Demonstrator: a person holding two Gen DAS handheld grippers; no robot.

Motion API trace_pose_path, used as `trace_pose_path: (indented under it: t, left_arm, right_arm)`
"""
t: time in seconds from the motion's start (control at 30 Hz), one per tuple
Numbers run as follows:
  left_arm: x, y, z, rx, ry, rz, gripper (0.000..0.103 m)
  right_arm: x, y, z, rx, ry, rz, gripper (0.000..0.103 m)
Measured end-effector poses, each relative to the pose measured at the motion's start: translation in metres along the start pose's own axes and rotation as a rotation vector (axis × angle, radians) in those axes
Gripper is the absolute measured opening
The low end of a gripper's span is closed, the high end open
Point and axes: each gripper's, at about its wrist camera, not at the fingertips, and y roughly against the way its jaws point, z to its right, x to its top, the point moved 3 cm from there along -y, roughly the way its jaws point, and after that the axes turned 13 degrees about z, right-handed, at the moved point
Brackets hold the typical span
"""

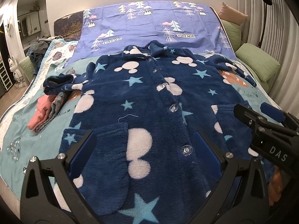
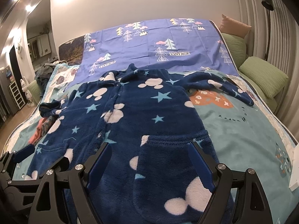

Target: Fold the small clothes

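Observation:
A navy fleece pyjama top (image 1: 149, 97) (image 2: 134, 112) with pale stars and mouse-head shapes lies buttoned and flat on the bed, collar toward the far wall. Its one sleeve (image 1: 59, 82) is bunched at the left, the other sleeve (image 2: 220, 85) stretches out to the right. My left gripper (image 1: 145, 145) hovers open over the hem, above the left pocket and the button row. My right gripper (image 2: 149, 158) is open above the right pocket (image 2: 173, 149). Each gripper shows at the edge of the other's view, the right gripper (image 1: 261, 115) and the left gripper (image 2: 22, 153).
The bed carries a teal printed blanket (image 2: 243, 130) and a purple sheet with trees (image 1: 149, 22). Folded pink and patterned clothes (image 1: 46, 110) lie at the left. Green pillows (image 2: 265, 74) line the right side. A heap of clothes (image 1: 41, 43) sits far left.

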Motion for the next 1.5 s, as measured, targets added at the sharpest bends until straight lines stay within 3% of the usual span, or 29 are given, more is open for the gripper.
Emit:
trace_pose_path:
  t: [0.67, 0.77, 0.93, 1.03, 1.2, 1.33, 1.4, 1.5]
  left_arm:
    - [0.013, -0.010, -0.027, 0.009, 0.032, 0.013, 0.102]
    - [0.019, -0.021, -0.052, 0.042, 0.072, -0.003, 0.102]
    - [0.031, -0.042, -0.118, 0.178, 0.158, 0.005, 0.102]
    - [0.039, -0.058, -0.153, 0.260, 0.140, 0.012, 0.100]
    - [0.060, -0.100, -0.229, 0.422, 0.086, 0.001, 0.095]
    - [0.062, -0.139, -0.287, 0.462, 0.149, -0.080, 0.086]
    - [0.060, -0.153, -0.302, 0.459, 0.168, -0.105, 0.079]
    - [0.057, -0.175, -0.311, 0.428, 0.166, -0.119, 0.079]
  right_arm:
    - [0.011, -0.013, -0.020, -0.008, 0.057, -0.010, 0.086]
    - [0.016, -0.016, -0.024, -0.002, 0.070, -0.006, 0.086]
    - [0.021, -0.025, -0.027, 0.014, 0.076, -0.008, 0.082]
    - [0.025, -0.034, -0.030, 0.023, 0.091, -0.025, 0.076]
    - [0.034, -0.049, -0.042, 0.047, 0.123, -0.042, 0.075]
    - [0.042, -0.059, -0.045, 0.043, 0.148, -0.035, 0.075]
    - [0.045, -0.063, -0.045, 0.040, 0.149, -0.032, 0.075]
    - [0.047, -0.073, -0.044, 0.031, 0.147, -0.042, 0.075]
